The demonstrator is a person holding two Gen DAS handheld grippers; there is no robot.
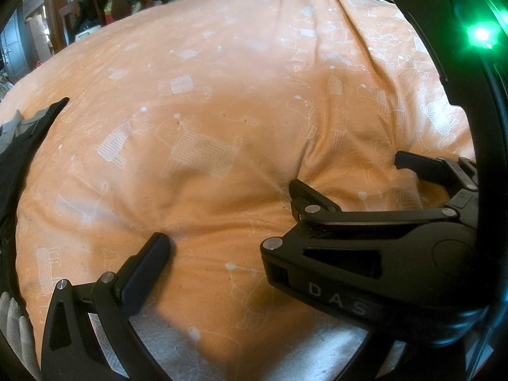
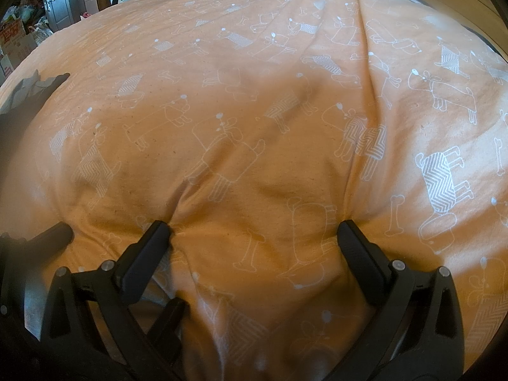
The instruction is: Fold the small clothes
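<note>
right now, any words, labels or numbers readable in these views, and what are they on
"D A S": pale letters on the black body of the right gripper, seen in the left wrist view; the word may run on out of sight.
Boxes at the room's far left carry print too blurred to read.

Both tools are made of matte black plastic. The right black two-finger gripper (image 2: pixel 254 231) has two flat, long fingers with dark pads, joined to arms that have triangle-shaped holes. Round silver screws (image 2: pixel 108 265) sit at the joints. Seen from the left camera, its side shows pale letters "D A S" (image 1: pixel 336 298) and a long slot. The left black two-finger gripper (image 1: pixel 222 244) looks the same, with shiny screws too. A green light (image 1: pixel 481 35) glows on a black curved housing at the far right.
</note>
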